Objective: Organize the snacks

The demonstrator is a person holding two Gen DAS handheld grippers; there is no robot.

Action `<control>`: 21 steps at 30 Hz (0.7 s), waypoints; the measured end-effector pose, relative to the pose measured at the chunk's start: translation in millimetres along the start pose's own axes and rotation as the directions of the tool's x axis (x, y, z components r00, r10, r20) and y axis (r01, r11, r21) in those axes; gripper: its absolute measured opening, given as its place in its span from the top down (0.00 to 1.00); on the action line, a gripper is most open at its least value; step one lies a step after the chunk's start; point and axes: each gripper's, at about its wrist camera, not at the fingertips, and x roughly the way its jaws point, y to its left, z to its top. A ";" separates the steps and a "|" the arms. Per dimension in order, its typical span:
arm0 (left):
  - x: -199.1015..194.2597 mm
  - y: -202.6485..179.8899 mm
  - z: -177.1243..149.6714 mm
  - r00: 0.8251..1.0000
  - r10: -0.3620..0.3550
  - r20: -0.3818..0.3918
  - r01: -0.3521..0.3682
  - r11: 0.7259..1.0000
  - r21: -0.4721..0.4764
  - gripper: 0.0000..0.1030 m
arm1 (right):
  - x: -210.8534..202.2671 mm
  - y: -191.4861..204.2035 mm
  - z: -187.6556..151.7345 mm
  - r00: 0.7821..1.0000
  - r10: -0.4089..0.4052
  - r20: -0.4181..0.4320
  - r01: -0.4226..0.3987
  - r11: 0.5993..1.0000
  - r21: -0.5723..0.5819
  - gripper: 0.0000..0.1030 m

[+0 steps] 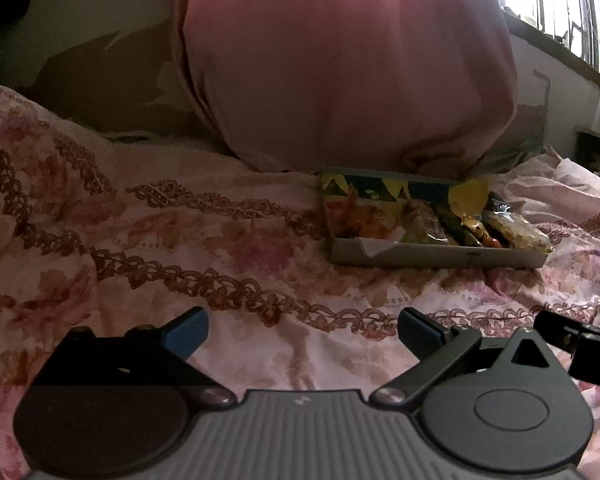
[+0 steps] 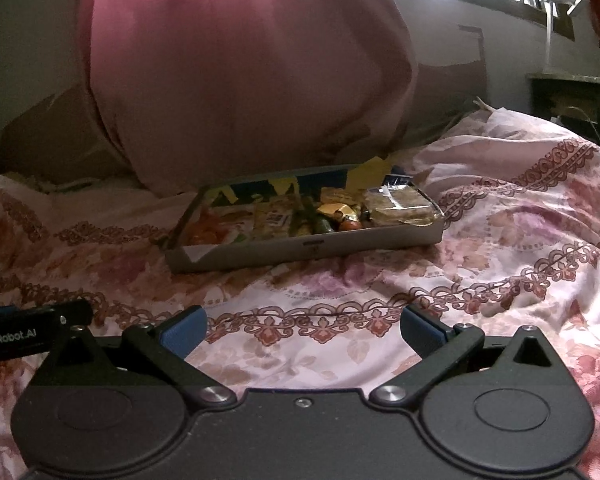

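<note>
Item: shallow box (image 2: 308, 246) on floral bedspread (image 2: 500, 248), snacks (image 2: 284, 216) packed side by side inside, seemingly sorted; left gripper (image 1: 302, 330) and right gripper (image 2: 303, 328) hover low nearby, both spread wide, empty.

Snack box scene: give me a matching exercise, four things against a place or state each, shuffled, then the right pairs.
Things
1. snack box
2. left gripper
3. clear-wrapped bar pack
4. pink curtain

Places or states
A. hangs behind the box
B. lies at the box's right end
C. rests on the floral bedspread, holding packets
D. open, fingers spread, nothing between them

Pairs: 1-C, 2-D, 3-B, 4-A
</note>
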 end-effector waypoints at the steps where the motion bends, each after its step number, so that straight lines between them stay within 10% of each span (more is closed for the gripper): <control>1: -0.3 -0.4 -0.2 1.000 0.001 0.002 -0.001 1.000 0.005 0.00 | -0.1 -0.5 0.2 1.000 -0.001 -0.001 0.001 1.000 0.004 0.01; 21: -3.0 -3.4 -4.0 1.000 0.011 -0.004 -0.011 1.000 0.017 0.00 | -0.9 -1.6 -0.6 1.000 -0.001 -0.018 0.002 0.999 0.033 0.01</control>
